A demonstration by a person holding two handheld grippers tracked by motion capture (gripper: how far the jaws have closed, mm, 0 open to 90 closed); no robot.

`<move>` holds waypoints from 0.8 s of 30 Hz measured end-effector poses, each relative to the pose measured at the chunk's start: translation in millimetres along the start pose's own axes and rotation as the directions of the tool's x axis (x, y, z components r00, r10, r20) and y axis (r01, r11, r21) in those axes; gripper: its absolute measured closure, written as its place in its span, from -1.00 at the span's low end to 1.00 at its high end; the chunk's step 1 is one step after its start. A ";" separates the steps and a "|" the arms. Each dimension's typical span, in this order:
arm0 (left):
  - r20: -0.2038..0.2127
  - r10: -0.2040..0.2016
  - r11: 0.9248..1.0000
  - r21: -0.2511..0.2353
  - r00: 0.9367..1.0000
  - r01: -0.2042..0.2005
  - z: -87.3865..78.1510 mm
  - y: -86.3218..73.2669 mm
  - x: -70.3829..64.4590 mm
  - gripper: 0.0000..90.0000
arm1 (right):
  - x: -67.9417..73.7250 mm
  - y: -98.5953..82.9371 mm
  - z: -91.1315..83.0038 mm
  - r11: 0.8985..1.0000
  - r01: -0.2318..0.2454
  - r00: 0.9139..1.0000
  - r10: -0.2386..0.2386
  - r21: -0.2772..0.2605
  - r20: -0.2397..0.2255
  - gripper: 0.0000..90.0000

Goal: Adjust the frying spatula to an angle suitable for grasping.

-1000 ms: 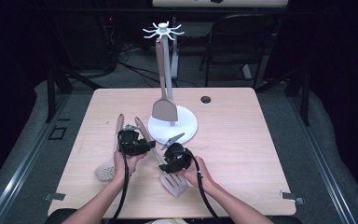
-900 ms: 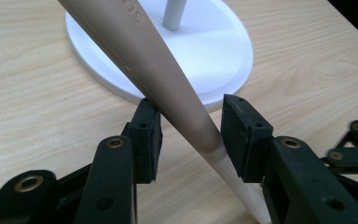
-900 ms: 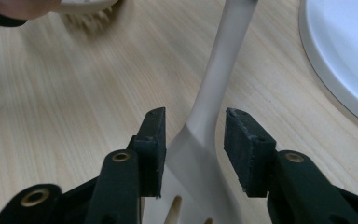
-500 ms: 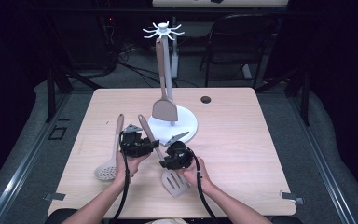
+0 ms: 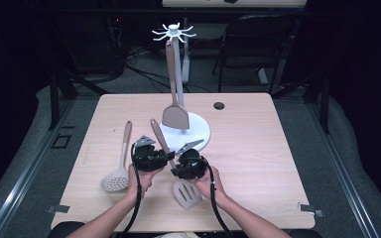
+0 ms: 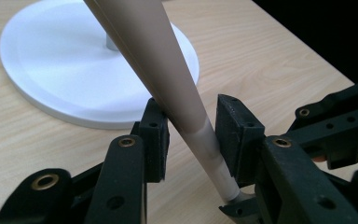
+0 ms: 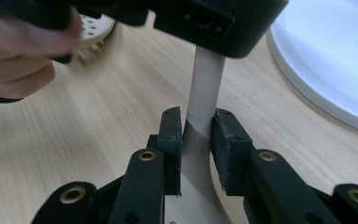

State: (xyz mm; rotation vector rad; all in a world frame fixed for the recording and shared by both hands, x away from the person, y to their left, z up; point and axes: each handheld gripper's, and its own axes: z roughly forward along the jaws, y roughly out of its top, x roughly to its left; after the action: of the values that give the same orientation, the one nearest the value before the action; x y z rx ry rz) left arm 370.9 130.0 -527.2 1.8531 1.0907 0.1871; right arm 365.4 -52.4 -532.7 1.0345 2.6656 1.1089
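A beige slotted spatula (image 5: 186,194) rests its head on the table near the front edge, with its handle (image 5: 158,135) slanting up and to the far left. My right gripper (image 5: 188,167) is shut on its thin neck (image 7: 200,93), which both pads press. My left gripper (image 5: 151,158) straddles the beige handle (image 6: 168,70) just above that. The handle touches one pad (image 6: 157,133), and a thin gap shows at the other, so this gripper is open. The two grippers sit almost against each other.
Just beyond the grippers stands a white utensil stand (image 5: 197,130) with a round base; its post carries a hanging beige turner (image 5: 174,116). A beige skimmer (image 5: 115,182) lies left of my left hand. A small black disc (image 5: 219,105) sits far right of the stand.
My left gripper has slid right onto the spatula handle beside the right gripper. The spatula and right gripper shifted slightly toward the front.
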 end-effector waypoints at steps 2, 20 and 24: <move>0.011 -0.003 1.000 0.001 1.000 0.003 0.3 0.2 1.4 0.45 | 0.1 0.0 0.1 1.000 0.000 1.000 0.000 0.006 0.001 0.65; 0.058 -0.020 0.999 -0.027 0.998 0.022 -3.5 2.9 2.1 0.53 | -19.5 -14.7 -55.0 0.997 0.040 0.996 -0.045 0.058 0.076 -0.63; 0.059 -0.026 0.999 -0.031 0.998 0.028 -3.8 2.9 2.3 0.54 | -32.4 -26.5 -64.4 0.994 0.028 0.994 -0.039 0.102 0.104 -0.89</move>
State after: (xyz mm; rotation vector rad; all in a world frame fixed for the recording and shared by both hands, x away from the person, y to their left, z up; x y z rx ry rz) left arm 371.9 133.7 -523.5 1.8033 1.0665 0.1329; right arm 355.6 -124.5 -508.4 1.0295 2.6678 0.8955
